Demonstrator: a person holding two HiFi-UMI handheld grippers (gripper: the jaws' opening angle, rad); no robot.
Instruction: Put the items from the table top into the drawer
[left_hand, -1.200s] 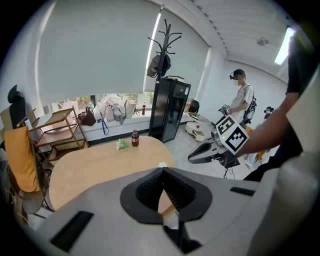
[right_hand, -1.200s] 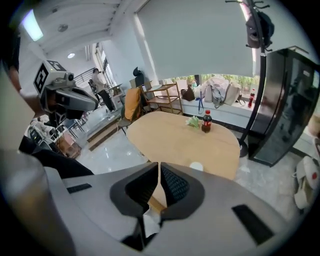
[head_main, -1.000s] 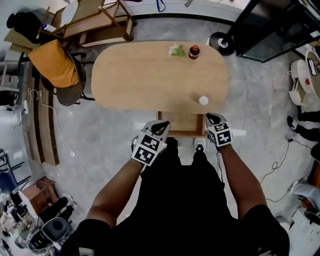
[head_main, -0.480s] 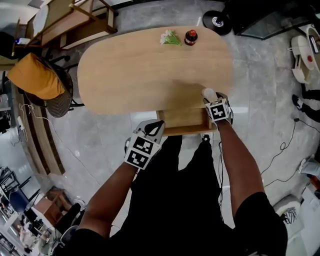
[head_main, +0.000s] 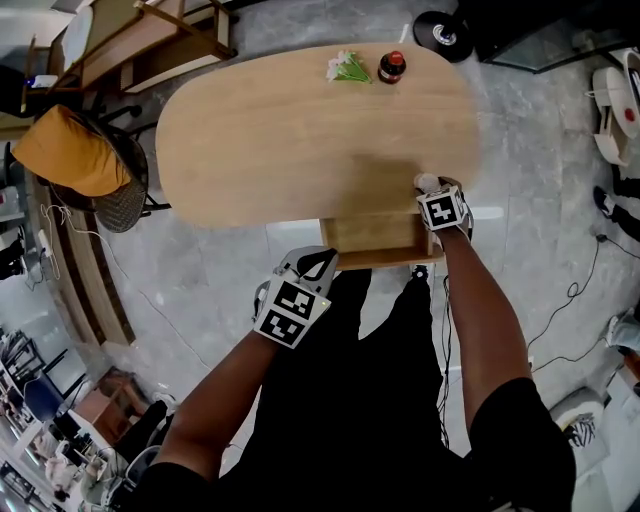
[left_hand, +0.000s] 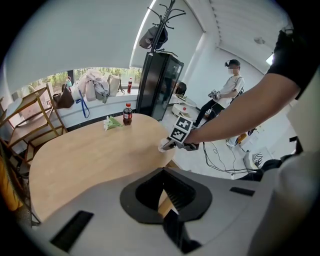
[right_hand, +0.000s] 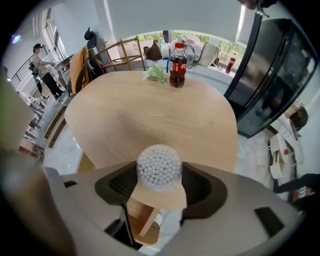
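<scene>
Two jaws of your right gripper (head_main: 432, 188) are opening around the clear tub of cotton swabs (right_hand: 159, 167). The tub stands between them at the near edge of the table (head_main: 280, 140), just above the open drawer (head_main: 372, 234). The pads do not appear to press it. Your left gripper (head_main: 322, 258) hangs off the table, beside the drawer, its jaws seemingly drawn together on nothing. At the far edge, a cola bottle (head_main: 391, 66) stands just beside a small green sprig (head_main: 348, 68).
</scene>
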